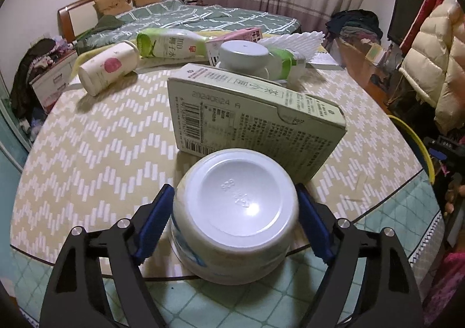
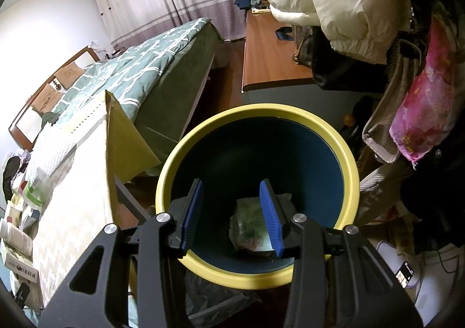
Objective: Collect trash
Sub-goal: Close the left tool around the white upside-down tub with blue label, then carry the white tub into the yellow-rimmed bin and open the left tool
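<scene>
Left wrist view: the left gripper [image 1: 235, 223] is clamped on a white plastic cup [image 1: 235, 211], its blue pads pressed to both sides and its embossed bottom facing the camera at 6 o'clock. Just behind it at 12 o'clock, a pale green carton [image 1: 255, 118] lies on the zigzag-patterned table [image 1: 96, 150], printed "20240624 A" above a barcode, with Chinese text. Farther off at 11 o'clock lie a paper cup [image 1: 109, 72] with a pink apple and a coconut-water bottle [image 1: 171, 43] marked "100".

Right wrist view: the right gripper [image 2: 234, 213] holds nothing, its jaws apart, above a yellow-rimmed bin [image 2: 353, 171]. Inside, crumpled plastic wrap [image 2: 247, 223] lies at the bottom. The table edge runs along 9 o'clock.
</scene>
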{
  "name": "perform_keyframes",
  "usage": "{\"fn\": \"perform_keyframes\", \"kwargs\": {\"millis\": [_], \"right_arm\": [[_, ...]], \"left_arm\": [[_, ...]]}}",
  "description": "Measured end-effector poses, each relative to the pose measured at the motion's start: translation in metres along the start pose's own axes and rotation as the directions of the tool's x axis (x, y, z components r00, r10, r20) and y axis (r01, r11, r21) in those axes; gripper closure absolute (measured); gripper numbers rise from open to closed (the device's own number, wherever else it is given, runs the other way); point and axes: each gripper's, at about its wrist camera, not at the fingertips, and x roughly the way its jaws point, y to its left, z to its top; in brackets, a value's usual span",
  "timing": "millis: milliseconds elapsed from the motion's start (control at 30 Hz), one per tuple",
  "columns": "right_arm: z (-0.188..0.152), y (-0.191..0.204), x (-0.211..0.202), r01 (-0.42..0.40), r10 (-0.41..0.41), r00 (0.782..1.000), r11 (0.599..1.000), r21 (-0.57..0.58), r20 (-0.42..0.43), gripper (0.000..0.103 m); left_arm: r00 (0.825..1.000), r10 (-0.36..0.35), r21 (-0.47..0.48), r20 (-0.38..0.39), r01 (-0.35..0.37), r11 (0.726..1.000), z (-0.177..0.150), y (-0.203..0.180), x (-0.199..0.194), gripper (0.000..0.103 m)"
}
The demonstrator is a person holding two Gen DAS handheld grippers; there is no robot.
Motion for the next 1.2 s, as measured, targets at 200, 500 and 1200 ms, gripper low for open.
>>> {"fn": "perform_keyframes", "kwargs": {"millis": [200,500,1200], "right_arm": [[0.001,-0.001,-0.004,-0.009,0.009,1.0,1.0,0.003,0.01,0.064],[0.003,-0.008,-0.015,-0.02,0.019,0.999,1.0,0.014,0.039,0.064],[0.009,-0.094,-0.056,0.069,-0.089,0.982,0.99,0.12,0.166,0.064]], "left_arm": [[1.0,0.003,0.042,0.029,-0.004,0.999,0.001,-0.01,-0.022,0.022],[0.994,-0.083,0.12,0.071,0.074,0.99,0.009,-0.044,-0.065,0.022],[0.934,-0.356,0.426,-0.039,0.338,0.839,0.073,-0.281,0.003,0.022]]}}
